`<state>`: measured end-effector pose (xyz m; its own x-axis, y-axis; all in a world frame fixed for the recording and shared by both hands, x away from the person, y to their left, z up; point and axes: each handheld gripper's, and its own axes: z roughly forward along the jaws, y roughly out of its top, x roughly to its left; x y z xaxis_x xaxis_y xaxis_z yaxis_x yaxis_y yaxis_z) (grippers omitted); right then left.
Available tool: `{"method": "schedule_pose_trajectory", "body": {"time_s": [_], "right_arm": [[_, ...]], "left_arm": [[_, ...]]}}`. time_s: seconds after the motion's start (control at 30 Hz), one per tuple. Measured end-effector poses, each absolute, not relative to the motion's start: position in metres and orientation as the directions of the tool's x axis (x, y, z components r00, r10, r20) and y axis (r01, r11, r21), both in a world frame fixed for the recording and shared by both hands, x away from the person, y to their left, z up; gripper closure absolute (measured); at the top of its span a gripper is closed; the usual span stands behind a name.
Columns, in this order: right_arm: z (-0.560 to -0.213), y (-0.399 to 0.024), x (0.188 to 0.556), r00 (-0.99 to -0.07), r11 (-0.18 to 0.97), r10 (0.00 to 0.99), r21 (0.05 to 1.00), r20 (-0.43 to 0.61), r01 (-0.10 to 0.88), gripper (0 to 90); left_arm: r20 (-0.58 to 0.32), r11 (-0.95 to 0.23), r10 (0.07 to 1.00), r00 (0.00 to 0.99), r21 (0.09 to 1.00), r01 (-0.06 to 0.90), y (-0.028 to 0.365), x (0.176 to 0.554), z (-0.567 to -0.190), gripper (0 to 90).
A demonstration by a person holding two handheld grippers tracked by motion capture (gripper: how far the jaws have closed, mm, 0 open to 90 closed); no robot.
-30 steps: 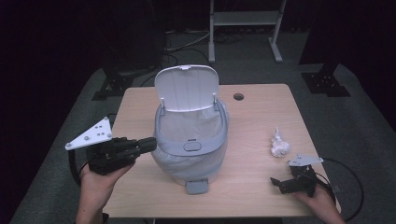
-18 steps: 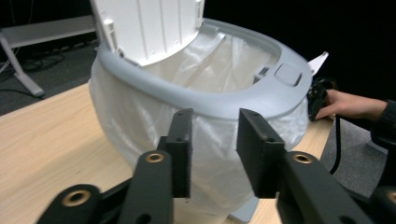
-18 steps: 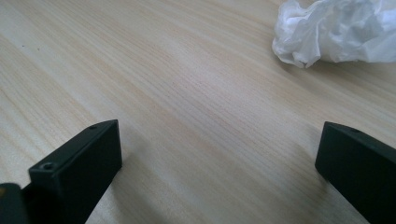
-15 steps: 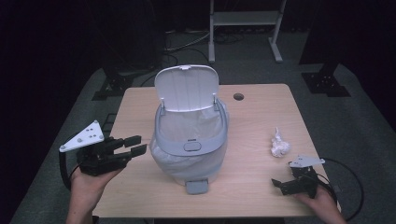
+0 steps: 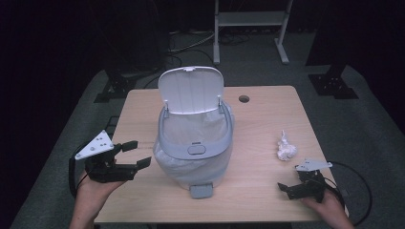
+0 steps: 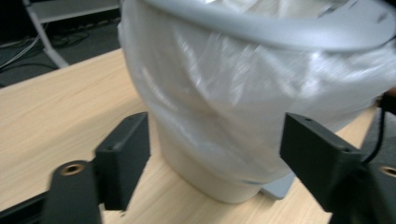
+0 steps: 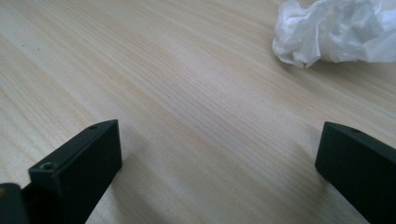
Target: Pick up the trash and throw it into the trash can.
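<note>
From above, a grey bin (image 5: 196, 143) with its lid up and a clear bag inside stands mid-worktop (image 5: 267, 114). The left tool (image 5: 136, 154), jaws spread, sits just left of it. A crumpled white tissue (image 5: 285, 149) lies near the right tool (image 5: 286, 187).

Left tool's view: the bin (image 6: 243, 93) is close ahead.

Right tool's view: jaws wide apart, the tissue (image 7: 336, 32) beyond.

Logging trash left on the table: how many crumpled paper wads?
1: the paper wad lies right of the bin, ahead of the right gripper. More may sit hidden inside the bin's liner.

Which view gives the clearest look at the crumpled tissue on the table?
The right gripper view: the crumpled tissue is close and sharp there, folds visible, though its top is cut off. The high view shows the whole tissue, small, lying ahead of the right gripper. The left gripper view faces the bin.
</note>
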<state>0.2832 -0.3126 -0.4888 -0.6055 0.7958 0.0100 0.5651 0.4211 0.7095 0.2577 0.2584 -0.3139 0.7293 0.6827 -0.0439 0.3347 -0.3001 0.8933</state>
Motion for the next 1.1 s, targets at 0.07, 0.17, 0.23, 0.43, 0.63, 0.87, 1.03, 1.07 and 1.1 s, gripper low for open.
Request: {"method": "schedule_pose_trajectory", "body": {"time_s": [0.07,0.17,0.23,0.43,0.63,0.87,1.03,1.07,1.1], "right_arm": [[-0.489,-0.313,0.283,-0.606,0.421,0.796,0.710,0.010,0.565,0.0],[-0.489,-0.313,0.283,-0.606,0.421,0.796,0.709,0.010,0.565,0.0],[-0.489,-0.313,0.283,-0.605,0.421,0.796,0.710,0.010,0.565,0.0],[-0.489,-0.313,0.283,-0.605,0.421,0.796,0.709,0.010,0.565,0.0],[-0.489,-0.313,0.283,-0.605,0.421,0.796,0.709,0.010,0.565,0.0],[-0.489,-0.313,0.283,-0.605,0.421,0.796,0.709,0.010,0.566,0.0],[-0.489,-0.313,0.283,-0.605,0.421,0.796,0.709,0.010,0.566,0.0],[-0.489,-0.313,0.283,-0.605,0.421,0.796,0.709,0.010,0.566,0.0],[-0.489,-0.313,0.283,-0.605,0.421,0.796,0.709,0.010,0.565,0.0]], "left_arm": [[-0.049,-0.300,0.694,0.718,0.887,0.350,0.259,0.260,-0.320,18.3],[-0.051,-0.303,0.702,0.710,0.881,0.364,0.259,0.261,-0.327,14.6],[-0.048,-0.309,0.719,0.693,0.871,0.381,0.260,0.263,-0.336,11.8],[-0.032,-0.317,0.747,0.664,0.861,0.398,0.259,0.268,-0.356,5.1],[-0.022,-0.331,0.755,0.655,0.850,0.409,0.257,0.271,-0.374,1.9],[-0.017,-0.342,0.765,0.644,0.836,0.429,0.255,0.274,-0.399,1.7],[-0.021,-0.345,0.768,0.640,0.828,0.441,0.254,0.275,-0.411,1.6],[-0.022,-0.345,0.769,0.638,0.827,0.444,0.254,0.275,-0.414,1.6],[-0.022,-0.346,0.771,0.636,0.824,0.448,0.254,0.276,-0.416,1.7]]}}
